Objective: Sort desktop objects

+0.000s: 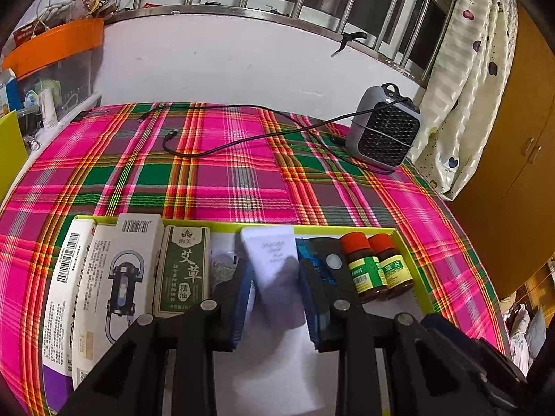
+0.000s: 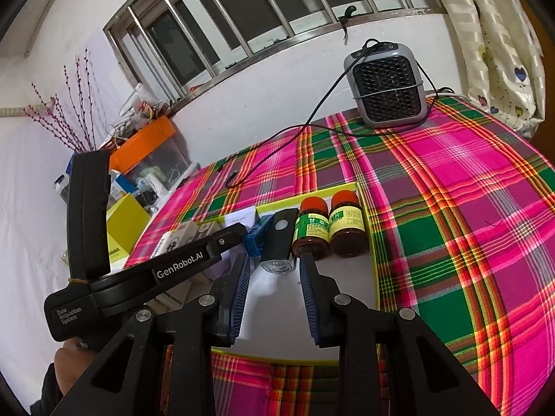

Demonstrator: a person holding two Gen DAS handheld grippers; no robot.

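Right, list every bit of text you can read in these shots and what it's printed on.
"GenRobot.AI": on the left gripper, along its arm.
"Data Acquisition System": on that gripper's handle.
"艾草": on the green box; its smaller print is blurred.
"甘草片", in part: on the two bottles.
White boxes: barcodes and small print, too small to read.
White tube: faint script, unreadable.

Cloth (image 1: 242, 180): pink, green and orange plaid. Tray (image 1: 406, 242): yellow-green rim, white floor. Bottles (image 1: 376, 265): brown, orange caps, green-yellow labels. Heater (image 1: 385, 128): grey, black grille. Bin (image 1: 55, 45): orange.
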